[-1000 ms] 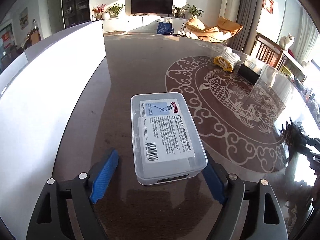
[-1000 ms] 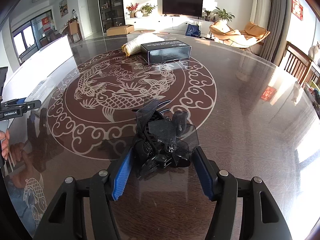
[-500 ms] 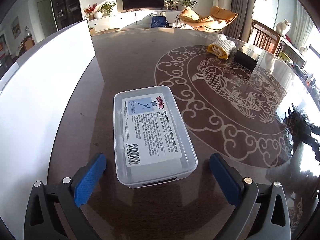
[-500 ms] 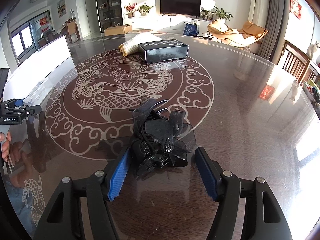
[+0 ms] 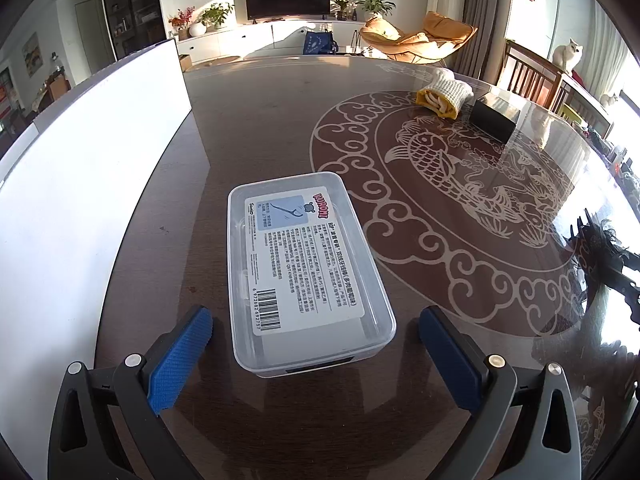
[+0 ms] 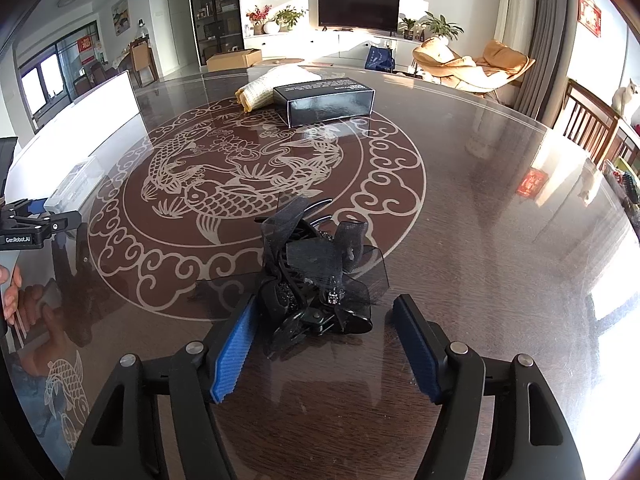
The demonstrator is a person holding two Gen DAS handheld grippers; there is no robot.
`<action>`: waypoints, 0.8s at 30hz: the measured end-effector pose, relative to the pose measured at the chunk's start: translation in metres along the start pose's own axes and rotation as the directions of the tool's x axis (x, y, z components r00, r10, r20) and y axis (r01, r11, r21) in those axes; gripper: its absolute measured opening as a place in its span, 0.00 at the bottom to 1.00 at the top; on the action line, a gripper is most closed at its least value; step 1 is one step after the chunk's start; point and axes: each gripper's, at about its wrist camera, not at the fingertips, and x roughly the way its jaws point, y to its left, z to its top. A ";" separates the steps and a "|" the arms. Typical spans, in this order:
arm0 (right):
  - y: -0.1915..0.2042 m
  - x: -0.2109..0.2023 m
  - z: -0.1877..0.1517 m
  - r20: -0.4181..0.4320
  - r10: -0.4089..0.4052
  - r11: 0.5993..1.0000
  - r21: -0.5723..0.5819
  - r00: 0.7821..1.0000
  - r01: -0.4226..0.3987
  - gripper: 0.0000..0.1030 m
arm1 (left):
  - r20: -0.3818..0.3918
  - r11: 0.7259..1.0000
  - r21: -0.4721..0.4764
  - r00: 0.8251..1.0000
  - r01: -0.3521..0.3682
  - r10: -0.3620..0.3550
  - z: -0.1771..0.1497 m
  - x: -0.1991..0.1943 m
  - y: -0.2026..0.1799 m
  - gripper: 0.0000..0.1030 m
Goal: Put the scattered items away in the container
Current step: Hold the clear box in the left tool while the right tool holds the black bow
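Note:
A clear plastic box (image 5: 304, 272) with a printed label lies closed on the dark table just ahead of my left gripper (image 5: 316, 356), which is open and not touching it. A black hair clip with gauze bows (image 6: 320, 284) lies between the fingers of my right gripper (image 6: 324, 344), which is open; its left pad is close to the clip. The clip also shows at the far right of the left wrist view (image 5: 600, 248). The plastic box shows small at the left of the right wrist view (image 6: 76, 180).
A black carton (image 6: 326, 100) and a rolled white-and-yellow towel (image 6: 266, 88) lie at the far side of the patterned table (image 6: 500, 220). A white board (image 5: 80, 152) stands along the left edge. Chairs stand beyond the table's right rim.
My left gripper opened wider and drew back a little from the plastic box. My right gripper opened slightly around the hair clip, which stayed put.

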 end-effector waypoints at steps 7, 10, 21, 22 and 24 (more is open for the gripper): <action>0.000 0.000 0.000 -0.001 0.001 1.000 -0.001 1.000 -0.001 0.70 | 0.000 1.000 -0.002 1.000 -0.003 0.003 0.000 0.001 0.001 1.00; 0.000 0.000 0.000 -0.002 0.001 1.000 0.000 1.000 -0.001 0.70 | 0.000 1.000 -0.003 1.000 -0.003 0.003 0.000 0.000 0.001 1.00; 0.000 0.000 0.000 -0.001 0.002 1.000 0.000 1.000 -0.002 0.70 | 0.000 1.000 -0.002 1.000 -0.003 0.003 0.000 0.000 0.001 1.00; 0.000 0.000 0.000 -0.001 0.002 1.000 0.000 1.000 -0.002 0.71 | 0.000 1.000 -0.002 1.000 -0.003 0.003 0.000 0.000 0.001 1.00; 0.000 0.000 0.000 -0.002 0.002 1.000 0.000 1.000 -0.002 0.71 | 0.000 1.000 -0.002 1.000 -0.003 0.003 0.000 0.000 0.001 1.00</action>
